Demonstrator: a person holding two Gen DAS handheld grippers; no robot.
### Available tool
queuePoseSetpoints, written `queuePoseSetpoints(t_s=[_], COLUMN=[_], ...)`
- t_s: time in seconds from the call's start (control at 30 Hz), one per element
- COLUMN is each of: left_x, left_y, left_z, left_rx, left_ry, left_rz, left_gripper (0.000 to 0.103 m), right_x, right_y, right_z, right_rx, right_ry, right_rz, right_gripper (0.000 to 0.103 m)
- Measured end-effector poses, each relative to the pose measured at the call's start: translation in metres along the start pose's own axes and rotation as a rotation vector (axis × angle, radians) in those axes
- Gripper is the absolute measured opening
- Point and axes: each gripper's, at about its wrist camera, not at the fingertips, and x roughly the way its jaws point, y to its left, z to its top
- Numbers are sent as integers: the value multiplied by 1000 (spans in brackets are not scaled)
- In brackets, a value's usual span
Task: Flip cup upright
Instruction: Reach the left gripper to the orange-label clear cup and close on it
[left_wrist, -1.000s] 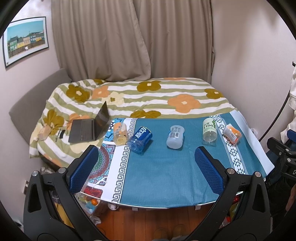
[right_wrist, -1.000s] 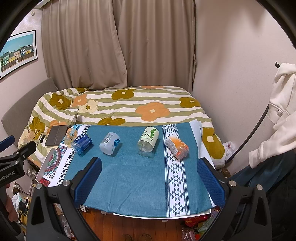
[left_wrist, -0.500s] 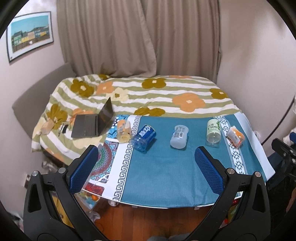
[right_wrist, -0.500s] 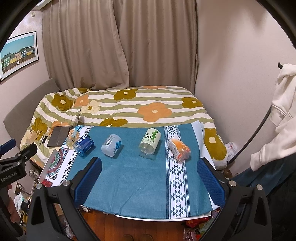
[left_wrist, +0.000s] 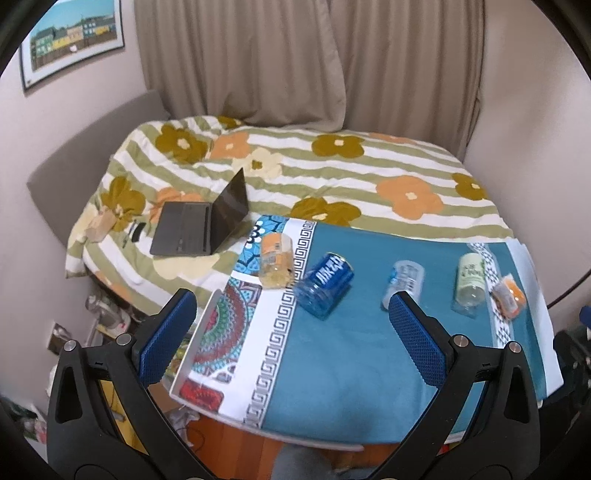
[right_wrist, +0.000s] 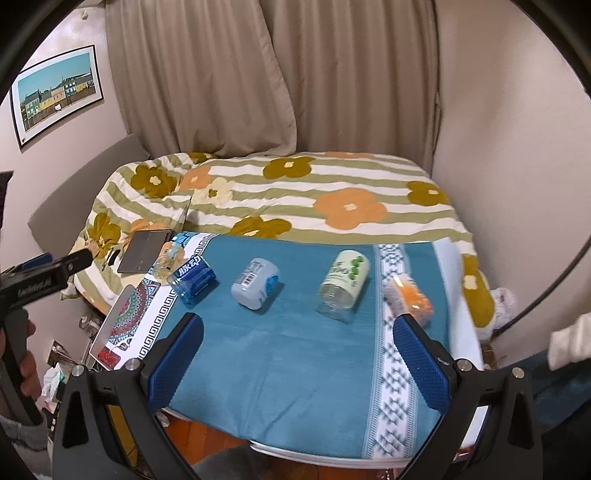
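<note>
Several cups lie on their sides in a row on the cloth-covered table (left_wrist: 332, 362). From the left they are an orange one (left_wrist: 275, 264), a blue one (left_wrist: 325, 284), a pale white-blue one (left_wrist: 404, 278), a green-labelled clear one (left_wrist: 469, 282) and an orange-white one (left_wrist: 509, 295). The same row shows in the right wrist view: orange (right_wrist: 169, 260), blue (right_wrist: 192, 280), pale (right_wrist: 255, 282), green (right_wrist: 343, 282), orange-white (right_wrist: 408, 299). My left gripper (left_wrist: 291, 325) is open and empty above the table's near left. My right gripper (right_wrist: 299, 352) is open and empty above the near edge.
A bed with a flowered quilt (left_wrist: 332, 173) lies behind the table, with an open laptop (left_wrist: 207, 221) on it. Curtains (right_wrist: 295, 81) hang at the back. The left gripper's body (right_wrist: 33, 284) shows at the left of the right wrist view. Clutter lies on the floor left of the table.
Both grippers have moved closer to the table and lower. The left view has swung left toward the orange and blue cups. The cups have not moved.
</note>
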Motion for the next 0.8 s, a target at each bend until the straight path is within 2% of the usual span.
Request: queuePoseSetpoints(t_s=[0.37, 0.57, 0.8], left_x=[132, 201, 264], left_y=[32, 40, 44], left_z=[43, 46, 41], left_rx=[30, 43, 57], left_ry=[192, 309, 416], left_rz=[-38, -79, -101], left_gripper=[103, 103, 103], right_x=[80, 116, 157], right_y=[35, 43, 49], right_z=[21, 29, 25], right_rx=[58, 97, 133], right_ry=[88, 132, 215], right_rz=[-21, -77, -124], right_gripper=[103, 103, 103])
